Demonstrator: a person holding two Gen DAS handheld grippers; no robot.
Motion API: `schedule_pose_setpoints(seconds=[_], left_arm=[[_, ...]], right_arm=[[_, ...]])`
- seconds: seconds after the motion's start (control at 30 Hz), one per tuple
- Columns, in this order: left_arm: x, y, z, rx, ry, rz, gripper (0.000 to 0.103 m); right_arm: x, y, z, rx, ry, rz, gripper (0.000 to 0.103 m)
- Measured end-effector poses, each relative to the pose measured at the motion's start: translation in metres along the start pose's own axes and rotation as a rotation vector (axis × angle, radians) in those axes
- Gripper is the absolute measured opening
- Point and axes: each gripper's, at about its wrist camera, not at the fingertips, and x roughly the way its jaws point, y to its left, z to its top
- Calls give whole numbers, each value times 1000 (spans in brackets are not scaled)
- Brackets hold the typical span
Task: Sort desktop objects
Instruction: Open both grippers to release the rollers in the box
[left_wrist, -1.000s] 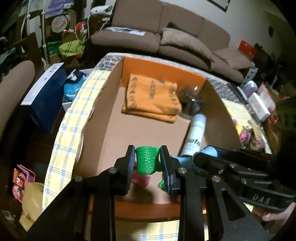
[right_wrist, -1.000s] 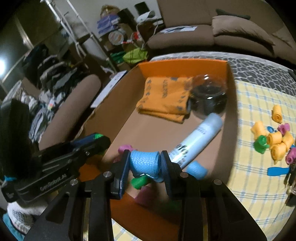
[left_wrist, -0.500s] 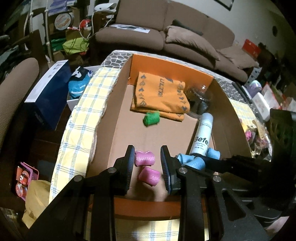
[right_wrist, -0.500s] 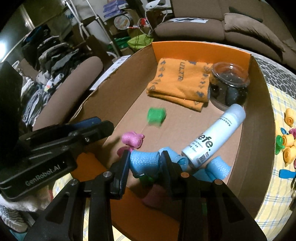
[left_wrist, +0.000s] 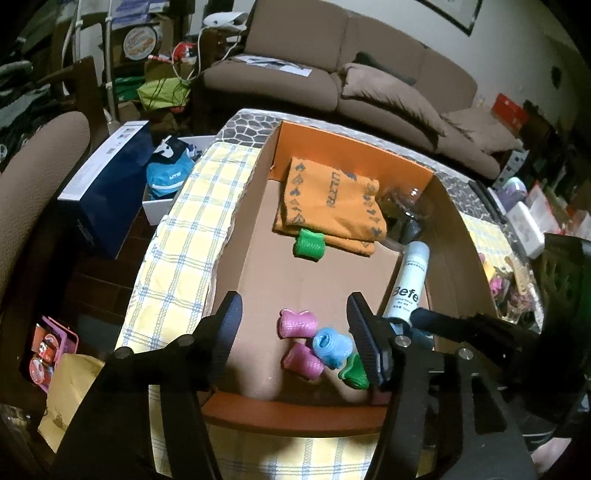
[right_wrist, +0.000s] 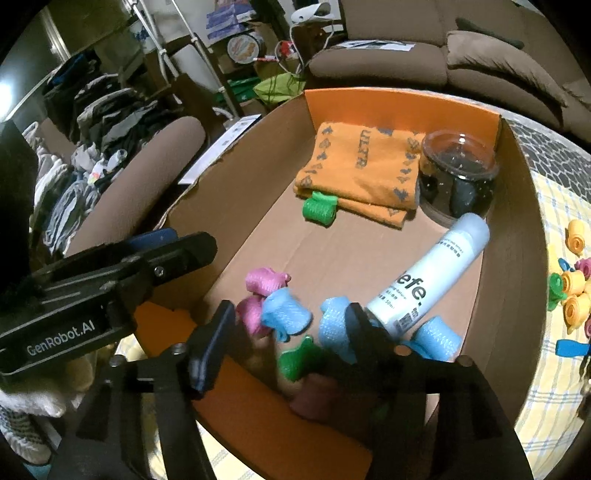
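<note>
Hovering empty and spread wide over the cardboard box (left_wrist: 255, 206), both the left gripper (left_wrist: 293, 325) and right gripper (right_wrist: 288, 328), apparently because blue roller (right_wrist: 286, 314) already lies inside among pink rollers (left_wrist: 297, 323).

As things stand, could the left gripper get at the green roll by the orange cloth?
Probably yes. The left gripper is open over the box, and the green roll lies uncovered on bare cardboard ahead of it, against the orange cloth; nothing stands between.
</note>
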Motion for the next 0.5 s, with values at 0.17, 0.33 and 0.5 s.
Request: schedule_pose_setpoints(seconds=[0.17,0.33,0.5], left_arm=[[-2,-4,1,-4,-9,-13,82],[-7,-4,3,-24,-33,-27,94],[-10,-8,4,-25,-52,-27,103]], right_arm=[[-9,-3,3,4,-42,-19,82],[-18,-7,6,7,-76,-39,88],[-27,-11,8,-4,-113,-88,98]])
